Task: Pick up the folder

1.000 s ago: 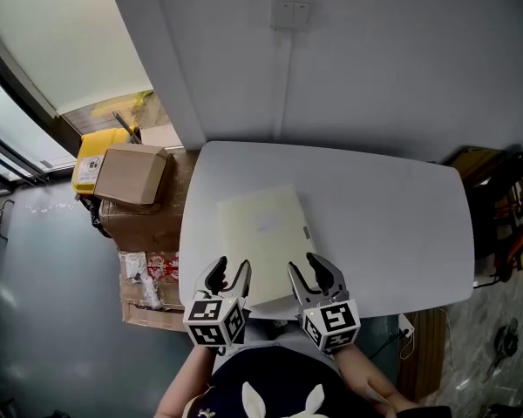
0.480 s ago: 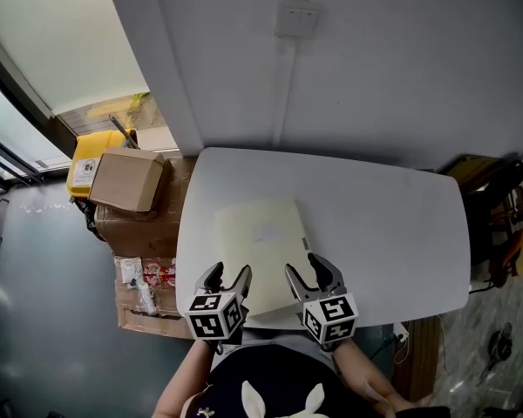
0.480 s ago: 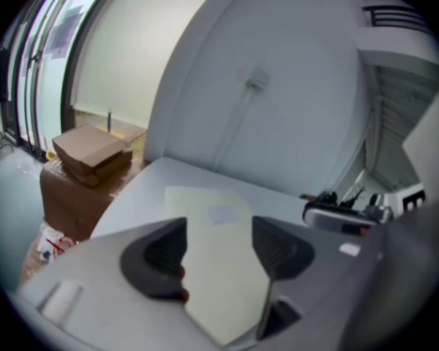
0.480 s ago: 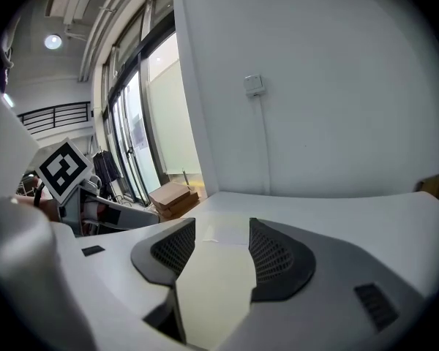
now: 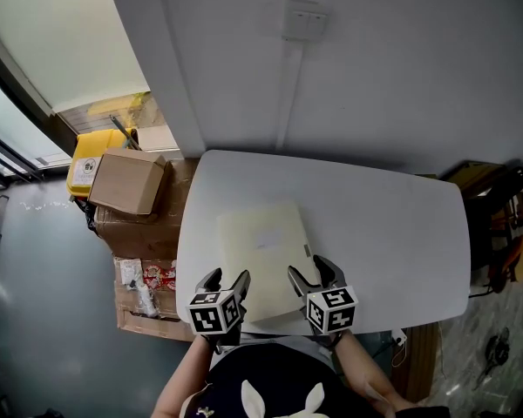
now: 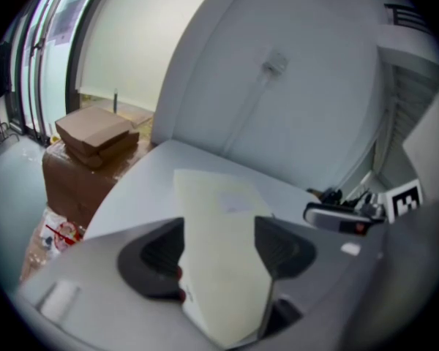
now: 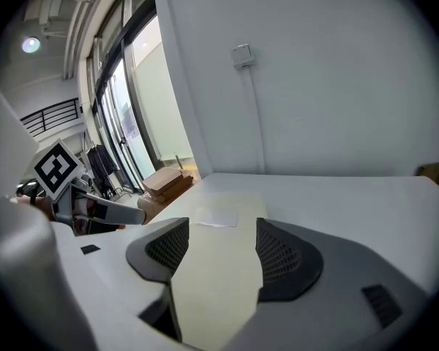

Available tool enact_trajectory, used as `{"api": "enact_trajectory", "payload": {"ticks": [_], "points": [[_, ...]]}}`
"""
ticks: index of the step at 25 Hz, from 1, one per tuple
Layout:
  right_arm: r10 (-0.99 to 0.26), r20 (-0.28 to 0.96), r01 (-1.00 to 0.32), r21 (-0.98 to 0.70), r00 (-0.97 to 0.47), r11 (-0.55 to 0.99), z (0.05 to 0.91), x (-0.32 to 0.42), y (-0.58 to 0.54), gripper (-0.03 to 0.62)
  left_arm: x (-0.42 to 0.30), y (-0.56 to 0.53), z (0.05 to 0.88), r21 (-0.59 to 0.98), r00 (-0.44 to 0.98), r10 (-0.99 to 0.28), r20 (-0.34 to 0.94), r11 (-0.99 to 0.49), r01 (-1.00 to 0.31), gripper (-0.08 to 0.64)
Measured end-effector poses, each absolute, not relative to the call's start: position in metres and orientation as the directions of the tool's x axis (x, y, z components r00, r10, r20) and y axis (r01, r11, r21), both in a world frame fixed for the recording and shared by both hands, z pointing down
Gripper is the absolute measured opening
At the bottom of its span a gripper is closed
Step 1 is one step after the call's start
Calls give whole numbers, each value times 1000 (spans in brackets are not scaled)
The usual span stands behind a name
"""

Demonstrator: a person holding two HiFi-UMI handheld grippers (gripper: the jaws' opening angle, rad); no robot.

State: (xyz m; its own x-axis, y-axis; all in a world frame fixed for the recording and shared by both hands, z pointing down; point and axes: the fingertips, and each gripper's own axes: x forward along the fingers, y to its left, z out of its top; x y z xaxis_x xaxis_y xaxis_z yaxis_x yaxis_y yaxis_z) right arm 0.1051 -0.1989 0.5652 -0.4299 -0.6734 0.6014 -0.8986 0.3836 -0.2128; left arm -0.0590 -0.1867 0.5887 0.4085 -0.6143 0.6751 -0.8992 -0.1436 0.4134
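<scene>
1. The bench (image 5: 392, 233) is a white top with rounded corners, pushed against a grey wall. A wall switch (image 5: 303, 17) sits above it, and a thin cable drops from the switch to the bench's back edge.
2. The folder (image 5: 263, 255) is pale yellow and lies flat on the left half of the bench. Its near end reaches the front edge, right in front of me. A small whitish label (image 5: 266, 232) sits on its cover, toward the far end.
3. The left gripper (image 5: 227, 279) is at the folder's near left corner, angled downward. In the left gripper view its jaws are apart and opening. The folder's near corner shows in the gap between them, and I see neither pad pressing on it.
4. The right gripper (image 5: 309, 270) is at the folder's near right edge, also angled downward. In the right gripper view its jaws are apart and opening. The folder's surface runs up through the gap, and the pads are clear of it.
5. The two grippers sit side by side at the front edge, with the folder's near end between them.
6. Left of the bench, a closed cardboard box (image 5: 129, 177) rests on a larger brown carton. A yellow container (image 5: 89, 165) is just behind it.
</scene>
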Motion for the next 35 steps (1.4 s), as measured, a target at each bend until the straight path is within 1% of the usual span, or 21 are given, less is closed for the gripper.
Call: {"api": "enact_trajectory", "payload": {"ticks": [10, 21, 35], "points": [[-627, 659, -905, -227, -415, 360, 588, 111, -210, 255, -61, -195, 614, 455, 423, -562, 710, -92, -886, 301], [-571, 710, -906, -256, -412, 336, 617, 117, -221, 259, -62, -200, 639, 475, 430, -515, 742, -49, -878, 301], [-508, 765, -914, -279, -396, 293, 650, 129, -237, 261, -61, -205, 658, 459, 426, -460, 779, -44, -887, 301]]}}
